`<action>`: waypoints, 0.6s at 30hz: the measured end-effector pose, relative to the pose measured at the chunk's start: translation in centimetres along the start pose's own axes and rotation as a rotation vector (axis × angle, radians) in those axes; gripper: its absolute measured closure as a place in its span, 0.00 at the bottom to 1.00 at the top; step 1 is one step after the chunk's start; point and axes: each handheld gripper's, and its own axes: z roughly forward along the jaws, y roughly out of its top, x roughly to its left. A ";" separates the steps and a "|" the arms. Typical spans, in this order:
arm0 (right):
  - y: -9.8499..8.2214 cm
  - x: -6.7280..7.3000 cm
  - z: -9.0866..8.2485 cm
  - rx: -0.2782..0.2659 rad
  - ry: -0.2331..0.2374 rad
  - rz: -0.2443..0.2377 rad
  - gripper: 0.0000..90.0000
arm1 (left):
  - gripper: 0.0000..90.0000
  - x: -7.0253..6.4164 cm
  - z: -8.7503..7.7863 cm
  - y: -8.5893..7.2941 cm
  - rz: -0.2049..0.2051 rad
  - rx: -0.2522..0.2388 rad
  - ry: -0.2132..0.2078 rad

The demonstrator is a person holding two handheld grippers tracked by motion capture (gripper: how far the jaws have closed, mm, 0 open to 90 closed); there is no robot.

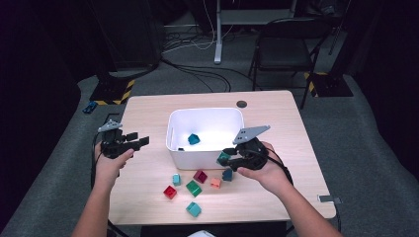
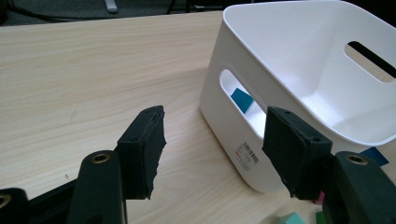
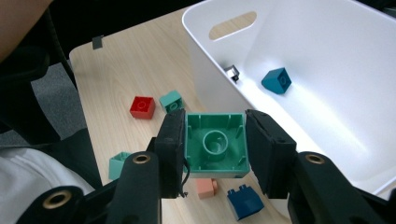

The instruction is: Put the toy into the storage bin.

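R gripper (image 3: 215, 144) pinches green block (image 3: 216, 145) betw its 2 jaws, hollow underside facing camera, beside white bin (image 3: 327, 93); L gripper (image 2: 215, 149) jaws spread, empty.

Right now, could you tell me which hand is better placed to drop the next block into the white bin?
The right. The right gripper is shut on a green block beside the white bin. The left gripper is open, holds nothing, and sits off the bin's other side.
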 end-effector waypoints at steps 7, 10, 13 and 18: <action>2.2 -0.7 -0.1 -0.006 -0.005 -0.007 0.65 | 0.43 0.1 0.0 0.0 -0.004 -0.005 0.001; 3.0 -1.0 0.1 -0.006 -0.010 -0.005 0.65 | 0.43 0.2 -0.2 0.0 -0.008 -0.007 0.000; 3.7 -1.3 0.3 -0.012 -0.012 -0.011 0.65 | 0.43 0.2 -0.2 0.0 -0.008 -0.013 0.001; 5.1 -1.6 0.8 -0.018 -0.015 -0.023 0.65 | 0.43 0.2 -0.2 0.1 -0.008 -0.006 -0.002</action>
